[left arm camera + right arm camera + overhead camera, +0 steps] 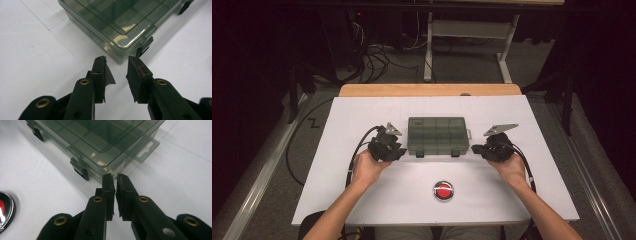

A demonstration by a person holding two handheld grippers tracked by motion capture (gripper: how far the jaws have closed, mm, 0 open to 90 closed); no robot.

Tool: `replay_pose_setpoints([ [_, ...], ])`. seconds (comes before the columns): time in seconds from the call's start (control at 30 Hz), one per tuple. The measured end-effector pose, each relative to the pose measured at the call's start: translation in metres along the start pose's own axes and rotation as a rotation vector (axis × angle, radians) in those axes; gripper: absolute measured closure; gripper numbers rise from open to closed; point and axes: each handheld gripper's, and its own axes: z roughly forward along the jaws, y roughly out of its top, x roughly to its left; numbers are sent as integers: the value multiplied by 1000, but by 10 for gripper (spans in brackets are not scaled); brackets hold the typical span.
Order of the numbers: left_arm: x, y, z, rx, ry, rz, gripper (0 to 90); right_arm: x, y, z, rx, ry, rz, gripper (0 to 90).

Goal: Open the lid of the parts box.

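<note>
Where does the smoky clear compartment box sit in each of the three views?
High view: compartment box at the table's middle, between the left tool and right tool.
Left gripper view: upper middle to right, its near corner just beyond the tool tips.
Right gripper view: upper middle, its corner just beyond the tool tips.
Shared landmark: the black latches on its front edge.

Box (pixel 438 135): smoky translucent plastic, glossy lid. Table (pixel 362 200): matt white top, wood far edge. Button (pixel 443 190): glossy red, metal rim.
</note>
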Motion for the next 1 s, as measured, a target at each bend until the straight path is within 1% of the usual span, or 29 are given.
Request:
replay_pose_setpoints([
  [0.03,0,0,3,19,-2,2,706,2,1,2,17,2,-8,897],
  [0.1,0,0,6,34,-14,1,730,3,2,3,28,6,-11,900],
  [0.13,0,0,6,34,-14,1,749,3,2,3,28,6,-11,900],
  [0.17,0,1,7,41,-21,2,768,3,3,4,43,10,-23,900],
  [0.2,0,1,7,45,-23,4,768,3,3,4,43,10,-23,900],
  [0.23,0,2,9,49,-26,7,787,4,4,5,55,11,-19,900],
  [0.4,-1,3,11,55,-26,10,800,4,6,7,70,14,-27,900],
  [0.47,-2,4,13,62,-22,12,801,4,7,7,80,19,-18,900],
  [0.53,-1,4,14,63,-20,7,800,3,8,8,78,26,-15,900],
  [0.57,-1,4,14,62,-18,7,800,4,8,7,80,29,-5,900],
  [0.67,-2,4,13,52,-15,7,797,3,8,7,74,33,-3,900],
  [0.7,-2,5,12,39,-14,5,795,2,8,7,71,34,-3,900],
  [0.8,-2,6,12,36,-11,6,782,2,8,7,69,35,-1,900],
  [0.9,-3,7,12,33,-11,7,777,2,8,6,69,37,0,898],
  [1.0,-5,8,12,27,-11,13,767,3,9,5,58,37,-10,896],
])
